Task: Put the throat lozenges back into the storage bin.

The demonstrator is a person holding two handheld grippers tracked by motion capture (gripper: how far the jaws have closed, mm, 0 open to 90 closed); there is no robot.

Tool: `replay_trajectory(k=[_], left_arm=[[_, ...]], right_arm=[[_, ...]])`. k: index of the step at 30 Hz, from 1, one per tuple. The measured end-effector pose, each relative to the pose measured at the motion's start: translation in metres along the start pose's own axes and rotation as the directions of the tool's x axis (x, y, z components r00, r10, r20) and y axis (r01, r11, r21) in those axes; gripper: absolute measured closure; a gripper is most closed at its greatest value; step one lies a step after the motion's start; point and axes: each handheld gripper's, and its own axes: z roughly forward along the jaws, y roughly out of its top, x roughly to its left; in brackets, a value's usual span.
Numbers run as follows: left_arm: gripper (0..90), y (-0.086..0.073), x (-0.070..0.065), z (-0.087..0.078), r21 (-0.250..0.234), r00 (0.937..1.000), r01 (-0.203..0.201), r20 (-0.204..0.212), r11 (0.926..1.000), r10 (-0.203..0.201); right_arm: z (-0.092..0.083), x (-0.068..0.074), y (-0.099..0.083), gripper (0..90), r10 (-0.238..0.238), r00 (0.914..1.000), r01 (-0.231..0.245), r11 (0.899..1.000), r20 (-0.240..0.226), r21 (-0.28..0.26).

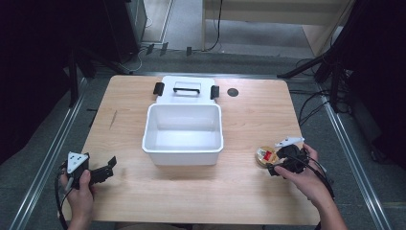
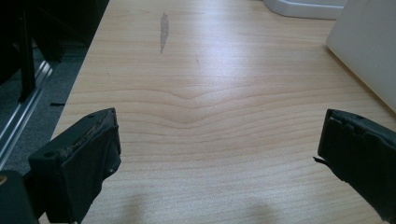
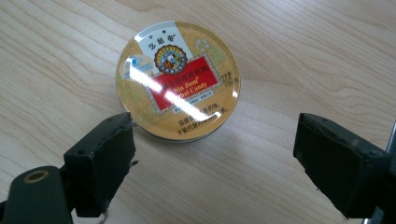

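- While both hands rest near the person's edge, the wooden table (image 1: 191, 191) carries everything, its pale grain marked by a grey smear toward the far left.
- Mid-table sits a white plastic storage bin (image 1: 183, 134), open on top, with its white lid (image 1: 186, 89) lying flat just behind it, black clasps at either end of the lid and a handle in the middle.
- At the near left, the left gripper (image 2: 217, 154) lies low over bare wood, its jaws spread wide with nothing between them; a corner of the bin shows at the right of its own view.
- At the near right, the right gripper (image 3: 212, 154) hovers just short of the tin, jaws parted and gripping nothing.
- Just beyond those jaws, well right of the bin, a round candy tin (image 3: 177, 79) lies flat on the table, lid up; its gold lid has a red band reading "Nin Jiom" and "Herbal Candy", with Chinese characters above and below that are too glare-struck to make out fully.
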Motion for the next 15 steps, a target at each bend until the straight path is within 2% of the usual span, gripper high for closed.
replay_trajectory(k=[3,8,9,10,13,15], left_arm=[[0.0,0.0,0.0,0.0,0.003,1.0,0.001,0.001,1.0,-0.001],[0.0,0.0,0.0,0.001,0.004,1.0,0.003,0.006,1.0,-0.003],[0.0,0.0,0.0,0.001,0.004,1.0,0.003,0.006,1.0,-0.003],[0.0,0.0,0.0,0.001,0.006,1.0,0.004,0.007,1.0,-0.004],[0.0,0.0,0.0,0.001,0.008,1.0,0.001,0.008,1.0,-0.002],[0.0,0.001,0.0,0.001,0.013,0.9999,-0.001,0.012,0.9999,0.001]], right_arm=[[0.001,0.0,0.008,12.9,-0.005,1.0,0.005,1.0,-0.003,0.027],[0.005,-0.001,0.031,12.7,-0.025,0.9989,0.03,0.99,-0.038,0.135],[0.005,-0.001,0.031,12.7,-0.025,0.9989,0.03,0.99,-0.038,0.135],[0.007,-0.003,0.039,12.4,-0.028,0.9984,0.036,0.982,-0.049,0.185],[0.008,-0.006,0.05,11.1,-0.033,0.9965,0.051,0.967,-0.076,0.25],[0.01,-0.008,0.058,7.5,-0.03,0.9951,0.057,0.951,-0.094,0.303]])
